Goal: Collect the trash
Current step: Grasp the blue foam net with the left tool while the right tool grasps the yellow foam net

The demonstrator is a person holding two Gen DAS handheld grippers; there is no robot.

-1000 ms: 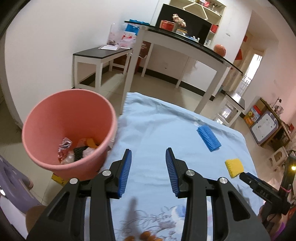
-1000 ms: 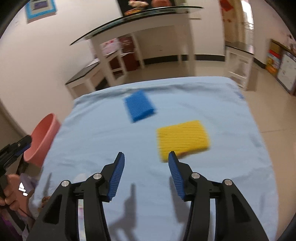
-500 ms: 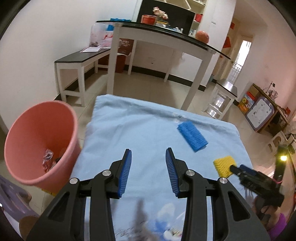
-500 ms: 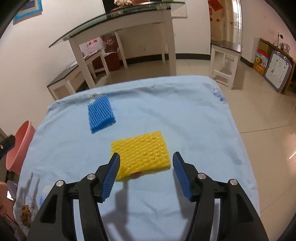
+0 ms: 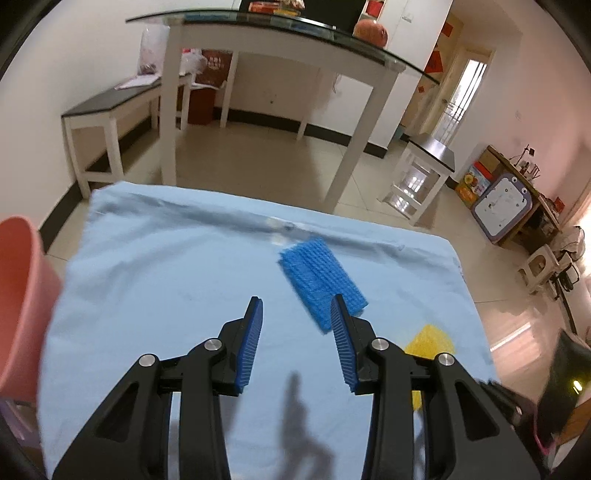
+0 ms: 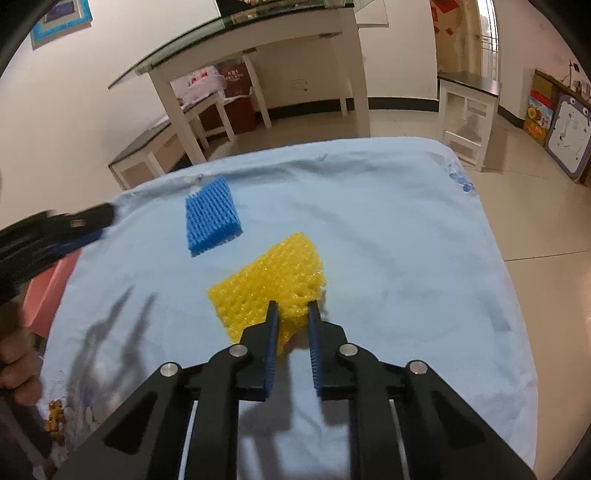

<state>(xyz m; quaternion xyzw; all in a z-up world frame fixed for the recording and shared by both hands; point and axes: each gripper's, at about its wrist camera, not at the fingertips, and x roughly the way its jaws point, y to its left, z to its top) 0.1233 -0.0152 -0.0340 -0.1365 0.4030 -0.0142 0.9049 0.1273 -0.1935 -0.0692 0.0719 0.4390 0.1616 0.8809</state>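
Note:
A yellow foam net (image 6: 269, 280) lies on the light blue cloth (image 6: 388, 229). My right gripper (image 6: 292, 308) has closed on its near edge and pinches it. A blue foam net (image 6: 211, 216) lies farther back left; it also shows in the left wrist view (image 5: 320, 280). My left gripper (image 5: 296, 306) is open and empty, hovering just short of the blue net, whose near corner sits behind the right finger (image 5: 341, 332). The yellow net (image 5: 430, 341) peeks out to the right there. The pink bin (image 5: 18, 295) stands off the table's left edge.
A glass-topped white table (image 5: 280, 33) and a low bench (image 5: 110, 107) stand behind. A small white stool (image 5: 424, 173) and toys stand at the right. Small orange crumbs (image 6: 55, 415) lie on the cloth's near left corner.
My right gripper moved onto the yellow net and closed on its edge. My left gripper swung right, away from the pink bin, toward the blue net, still open.

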